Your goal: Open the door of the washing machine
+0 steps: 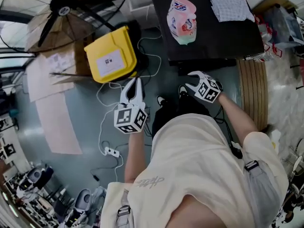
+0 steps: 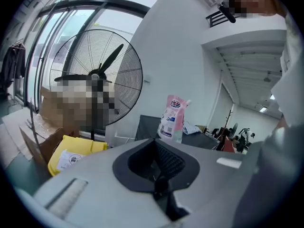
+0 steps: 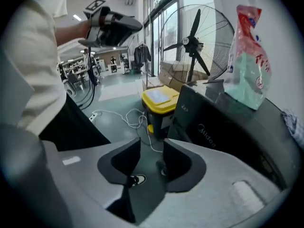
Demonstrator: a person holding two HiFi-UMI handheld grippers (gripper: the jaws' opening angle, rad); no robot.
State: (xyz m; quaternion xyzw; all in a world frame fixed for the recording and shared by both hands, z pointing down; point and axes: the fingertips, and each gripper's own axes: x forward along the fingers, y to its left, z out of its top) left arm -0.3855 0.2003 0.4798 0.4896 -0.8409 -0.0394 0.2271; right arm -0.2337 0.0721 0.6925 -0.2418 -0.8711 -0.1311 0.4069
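Note:
The black washing machine (image 1: 209, 37) stands ahead of me, seen from above; its dark front panel (image 3: 216, 127) fills the right gripper view, and I cannot make out the door there. A pink detergent pouch (image 1: 182, 20) and a checked cloth (image 1: 230, 3) lie on its top. My right gripper (image 1: 186, 83) hangs just in front of the machine's front edge, pointing down at the floor, jaws open (image 3: 151, 156) with nothing between them. My left gripper (image 1: 134, 84) is further left, over the floor near a yellow box, jaws together (image 2: 156, 146) and empty.
A yellow box (image 1: 110, 55) sits on the floor left of the machine, beside cardboard and a large standing fan (image 2: 97, 75). White cable and a power strip (image 1: 112, 151) lie on the floor. A wooden board (image 1: 254, 89) lies right of the machine.

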